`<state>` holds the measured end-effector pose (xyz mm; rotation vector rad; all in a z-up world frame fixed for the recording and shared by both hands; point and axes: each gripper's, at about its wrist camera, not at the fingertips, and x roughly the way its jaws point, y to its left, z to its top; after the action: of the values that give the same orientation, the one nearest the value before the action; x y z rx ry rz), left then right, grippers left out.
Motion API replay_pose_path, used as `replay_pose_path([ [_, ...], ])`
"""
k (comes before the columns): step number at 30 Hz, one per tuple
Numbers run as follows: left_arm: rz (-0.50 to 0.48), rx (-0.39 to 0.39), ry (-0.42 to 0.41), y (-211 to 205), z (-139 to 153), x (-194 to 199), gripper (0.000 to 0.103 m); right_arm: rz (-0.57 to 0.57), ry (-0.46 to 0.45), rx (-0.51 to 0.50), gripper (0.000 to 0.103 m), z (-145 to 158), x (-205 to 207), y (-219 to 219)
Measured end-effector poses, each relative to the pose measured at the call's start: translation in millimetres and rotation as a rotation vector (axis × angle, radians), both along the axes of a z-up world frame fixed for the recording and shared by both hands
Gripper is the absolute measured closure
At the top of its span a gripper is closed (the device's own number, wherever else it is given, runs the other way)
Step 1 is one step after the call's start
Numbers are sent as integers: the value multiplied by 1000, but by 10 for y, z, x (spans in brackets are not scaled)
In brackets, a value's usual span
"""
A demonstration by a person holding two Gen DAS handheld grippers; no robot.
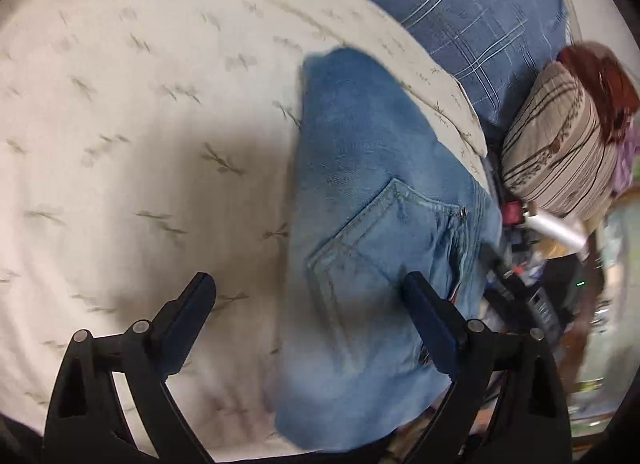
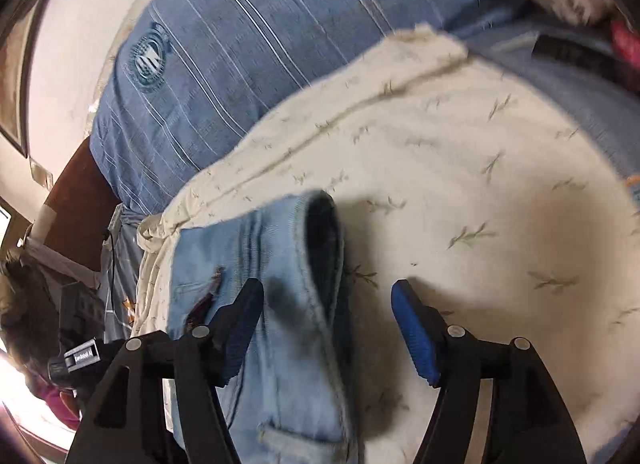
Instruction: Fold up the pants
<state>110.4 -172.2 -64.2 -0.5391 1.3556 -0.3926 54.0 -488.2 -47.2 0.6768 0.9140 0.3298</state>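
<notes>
Light blue denim pants (image 1: 360, 199) lie folded lengthwise on a cream leaf-print blanket (image 1: 120, 123), back pocket facing up. My left gripper (image 1: 310, 284) is open and empty, hovering over the left edge of the pants near the pocket. In the right wrist view the waistband end of the pants (image 2: 288, 272) lies on the same blanket (image 2: 480, 183), with the dark waist opening showing. My right gripper (image 2: 326, 292) is open and empty, straddling the waistband edge just above it.
A blue striped bedsheet (image 1: 460, 3) lies beyond the blanket and also shows in the right wrist view (image 2: 240, 43). A striped beige pillow (image 1: 560, 143) and cluttered items sit off the right bed edge. A dark device (image 2: 80, 356) lies at the left.
</notes>
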Motion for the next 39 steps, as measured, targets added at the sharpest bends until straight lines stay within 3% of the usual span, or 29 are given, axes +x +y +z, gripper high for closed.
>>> replay_pose_path([
  [2,-10,-8,-17,-82,-27,-21,0,96,-40,68,31,-25,-15,117],
  [4,-22,24,-59,-200,29,-46,0,128,-45,-39,30,-59,-28,235],
  [6,-61,40,-69,-360,56,-53,0,106,-48,-57,35,-70,-52,243],
  [7,-81,33,-72,-394,73,-55,6,88,-39,-77,43,-46,-66,253],
  [9,-103,88,-118,-492,201,-123,30,78,-46,-130,60,53,-120,339],
  [11,-143,120,-180,-534,328,-168,45,78,-64,-171,62,200,-157,453],
  [14,-123,100,-190,-326,390,-127,53,85,-92,-187,63,392,-80,646],
  [17,-50,91,-212,88,478,-14,53,130,-121,-160,63,527,154,972],
  [21,57,134,-288,669,763,238,51,191,-186,-128,62,700,571,1501],
  [22,74,159,-311,805,829,316,48,177,-211,-157,60,734,693,1629],
  [24,121,283,-335,1034,904,429,34,79,-228,-398,57,776,811,1856],
  [25,160,373,-361,1154,943,424,34,47,-229,-502,47,786,819,1953],
  [27,212,494,-395,1333,938,341,15,41,-238,-561,42,769,740,2066],
  [28,233,539,-407,1413,900,279,15,55,-241,-550,38,750,683,2091],
  [30,276,594,-419,1500,789,139,15,65,-215,-567,22,691,505,2125],
  [33,318,614,-404,1642,598,-104,15,85,-169,-600,19,664,295,2183],
  [36,305,629,-394,1619,466,-295,15,62,-135,-698,1,659,86,2307],
  [39,222,652,-391,1429,419,-423,15,53,-172,-747,0,765,-193,2385],
])
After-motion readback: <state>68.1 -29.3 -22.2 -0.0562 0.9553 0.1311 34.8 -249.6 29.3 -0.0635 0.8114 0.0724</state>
